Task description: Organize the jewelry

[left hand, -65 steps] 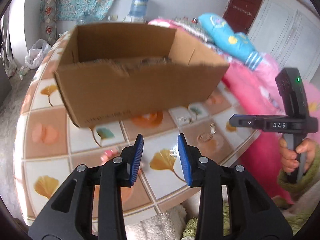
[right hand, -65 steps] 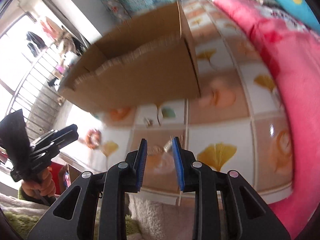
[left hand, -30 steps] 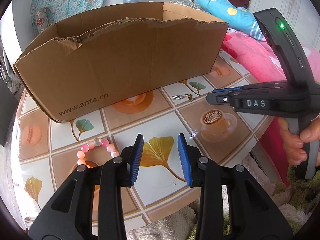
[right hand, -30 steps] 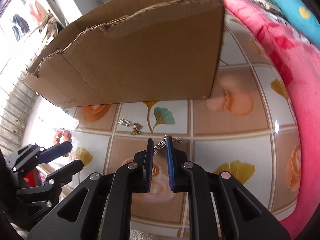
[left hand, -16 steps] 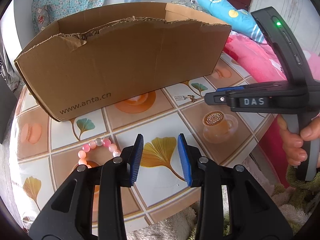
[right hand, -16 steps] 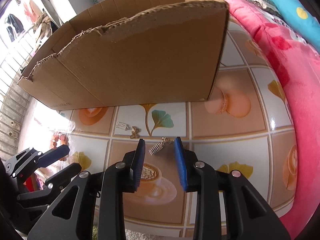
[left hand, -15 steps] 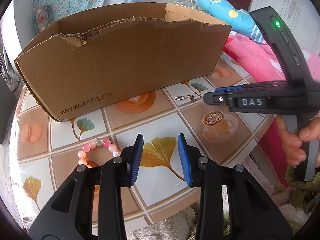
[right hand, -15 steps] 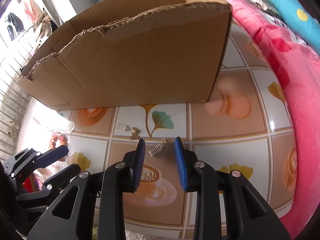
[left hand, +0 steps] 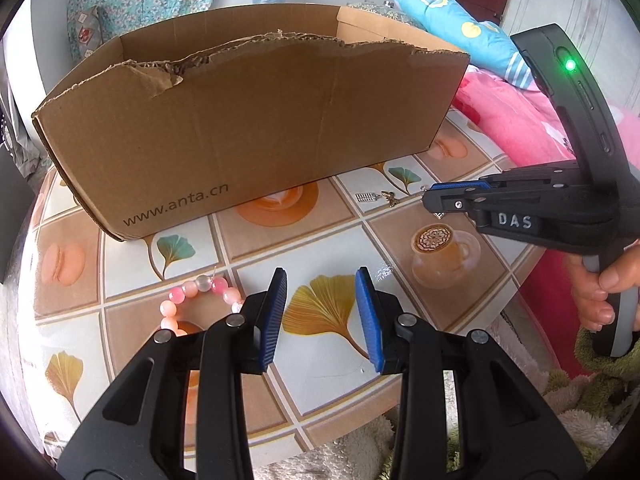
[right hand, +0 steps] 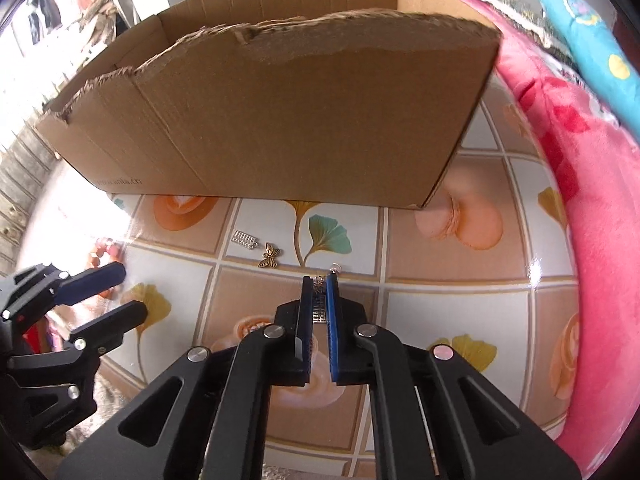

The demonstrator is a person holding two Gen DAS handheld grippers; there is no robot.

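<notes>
My right gripper (right hand: 319,284) is shut on a small silver charm (right hand: 319,306) lying on the tiled table (right hand: 440,312); a loop of the charm sticks out past the tips. In the left wrist view the right gripper (left hand: 430,200) reaches in from the right, low over the table. A bronze butterfly charm (right hand: 271,256) and a silver abacus-like charm (right hand: 244,239) lie just left of it. My left gripper (left hand: 321,280) is open with nothing between its pads. A pink bead bracelet (left hand: 200,292) lies beside its left finger. An open cardboard box (left hand: 248,132) stands behind everything.
A pink blanket (right hand: 592,240) borders the table on the right, with a blue pillow (left hand: 460,28) behind. A person's hand (left hand: 600,296) holds the right gripper's handle. The table's rounded front edge runs close under both grippers, with a fluffy cloth (left hand: 352,452) below it.
The right gripper's jaws stood wide around the silver charm half a second ago and have closed on it. The left gripper has kept still.
</notes>
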